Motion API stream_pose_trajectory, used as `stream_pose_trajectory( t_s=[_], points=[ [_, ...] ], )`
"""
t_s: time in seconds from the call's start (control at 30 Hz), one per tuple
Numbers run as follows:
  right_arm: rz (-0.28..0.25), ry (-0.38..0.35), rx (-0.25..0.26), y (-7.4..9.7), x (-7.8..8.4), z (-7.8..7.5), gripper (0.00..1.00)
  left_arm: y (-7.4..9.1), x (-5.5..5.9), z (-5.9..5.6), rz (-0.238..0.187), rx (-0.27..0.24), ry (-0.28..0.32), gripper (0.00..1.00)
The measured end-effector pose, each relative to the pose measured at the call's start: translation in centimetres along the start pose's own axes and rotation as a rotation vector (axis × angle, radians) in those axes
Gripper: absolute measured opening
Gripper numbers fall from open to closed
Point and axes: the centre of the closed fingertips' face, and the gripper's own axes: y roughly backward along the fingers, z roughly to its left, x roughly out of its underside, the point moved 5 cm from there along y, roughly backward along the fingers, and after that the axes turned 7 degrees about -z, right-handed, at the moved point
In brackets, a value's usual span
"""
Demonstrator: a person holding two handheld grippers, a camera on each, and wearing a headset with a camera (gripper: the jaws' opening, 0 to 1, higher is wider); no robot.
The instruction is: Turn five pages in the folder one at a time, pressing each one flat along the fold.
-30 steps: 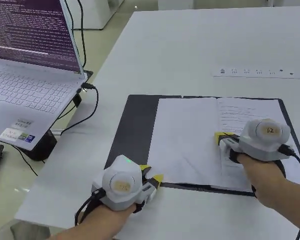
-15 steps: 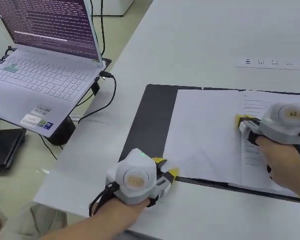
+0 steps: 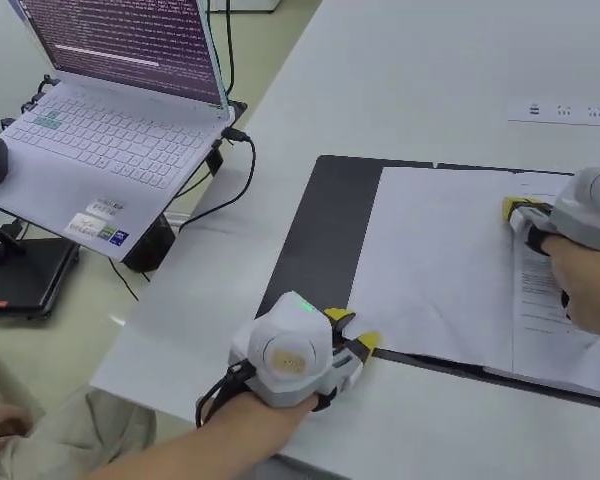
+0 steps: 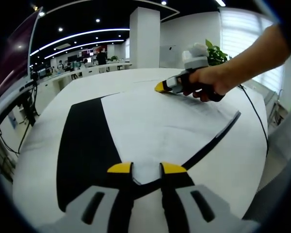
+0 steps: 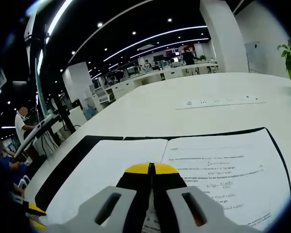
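1. While the folder (image 3: 325, 235) lies open on the white table (image 3: 410, 70), its black left cover is exposed toward 9 o'clock and a blank page (image 3: 430, 265) is spread across the middle.
2. A printed page (image 5: 223, 165) is seen at 3 o'clock of the blank page, and the fold runs between the two.
3. The left gripper (image 4: 146, 168) is held at the folder's near edge, toward 7 o'clock of the blank page. Its yellow-tipped jaws are parted a little, and the near corner of the blank page is seen in the gap between them.
4. The right gripper (image 5: 150, 168) is set low over the fold with its jaws pressed together, the tips pointed toward 12 o'clock in its own view. The tips appear to be laid on the paper, though the contact itself is not clearly shown.
5. In the head view the right gripper is found at 3 o'clock, over the far part of the fold, and is held by a hand (image 3: 578, 278).
6. A laptop (image 3: 100, 130) is stood open on a dark stand at 10 o'clock of the folder, just beside the table's edge, and a black cable (image 3: 215, 195) is plugged into its side.
7. A white power strip (image 3: 565, 110) is laid on the table at 1 o'clock of the folder, apart from it.
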Motion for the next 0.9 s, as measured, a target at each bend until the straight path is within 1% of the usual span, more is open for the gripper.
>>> stream_pose_trajectory(
  t_s=[0.2, 0.23, 0.33, 0.4, 0.43, 0.5, 0.6, 0.67, 0.8, 0.87, 0.9],
  points=[
    [-0.003, -0.005, 0.013, -1.1, -1.0, -0.1, 0.0, 0.0, 0.1, 0.1, -0.005, -0.001, 0.002, 0.2],
    [-0.002, -0.006, 0.015, -1.8, -1.1, -0.6, 0.0, 0.0, 0.1, 0.1, -0.005, 0.0, 0.0, 0.2],
    [0.002, -0.007, 0.018, -3.3, -1.5, -1.4, 0.0, 0.0, 0.1, 0.1, -0.007, 0.0, -0.001, 0.2],
    [0.002, -0.006, 0.021, -3.6, -1.7, -1.4, 0.0, 0.0, 0.1, 0.1, -0.008, 0.0, 0.0, 0.2],
    [0.003, -0.011, 0.024, -4.2, -1.7, -1.8, 0.0, 0.0, 0.1, 0.1, -0.008, 0.0, 0.0, 0.2],
    [0.0, -0.015, 0.029, -4.8, -1.7, -2.1, 0.0, 0.0, 0.1, 0.1, -0.01, 0.0, 0.003, 0.2],
    [0.0, 0.001, 0.028, -5.6, -1.9, -2.6, 0.0, 0.0, 0.2, 0.2, -0.012, 0.0, 0.005, 0.2],
    [0.002, -0.005, 0.029, -5.7, -1.7, -2.8, 0.0, 0.0, 0.2, 0.2, -0.012, -0.001, 0.006, 0.19],
    [0.005, -0.004, 0.027, -5.4, -1.4, -2.8, 0.0, 0.0, 0.2, 0.3, -0.013, -0.004, 0.009, 0.18],
    [0.006, -0.006, 0.026, -5.5, -1.3, -3.1, 0.0, 0.0, 0.2, 0.3, -0.013, -0.004, 0.009, 0.18],
    [0.006, -0.005, 0.025, -5.9, -1.4, -3.4, 0.0, 0.0, 0.2, 0.3, -0.013, -0.004, 0.009, 0.18]
  ],
)
